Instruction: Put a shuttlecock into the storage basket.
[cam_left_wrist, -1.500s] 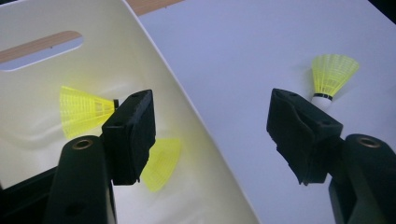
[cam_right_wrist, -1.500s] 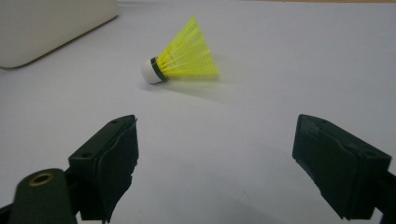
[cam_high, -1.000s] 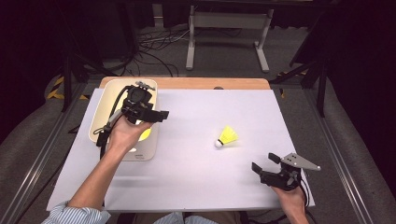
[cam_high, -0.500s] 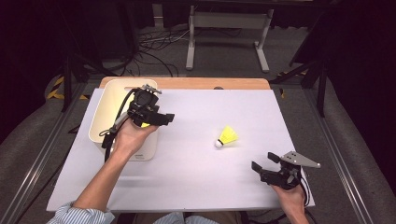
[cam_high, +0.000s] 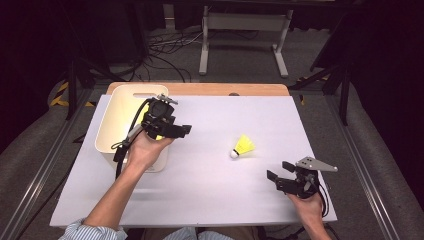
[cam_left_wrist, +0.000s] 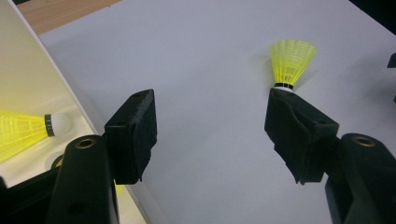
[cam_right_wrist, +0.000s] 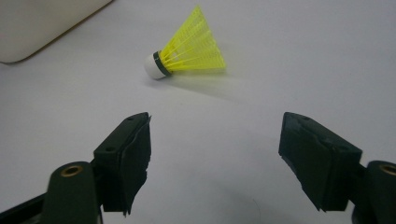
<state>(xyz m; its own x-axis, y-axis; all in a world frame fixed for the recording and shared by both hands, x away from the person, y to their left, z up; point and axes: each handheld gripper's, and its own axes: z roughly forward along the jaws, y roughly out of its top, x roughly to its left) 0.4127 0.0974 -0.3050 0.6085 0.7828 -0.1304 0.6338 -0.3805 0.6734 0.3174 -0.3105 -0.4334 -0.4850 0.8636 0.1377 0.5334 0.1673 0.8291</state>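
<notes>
Left gripper (cam_high: 172, 129) hangs over the near right rim of the white bin (cam_high: 112, 125), at about nine o'clock on the table, jaws spread with nothing between them; it looks just clear of a drop, since a yellow shuttlecock (cam_left_wrist: 25, 130) lies inside that bin. Toward the table's middle, at about three o'clock from that gripper, a second shuttlecock (cam_high: 242, 146) lies on its side on the white sheet (cam_high: 210, 195), its white cork tip pointing to seven o'clock and its yellow mesh skirt flaring behind. Right gripper (cam_high: 280, 177) waits at five o'clock of it, well apart; its jaws have just been closing, nothing between them, probably readying a pick.
</notes>
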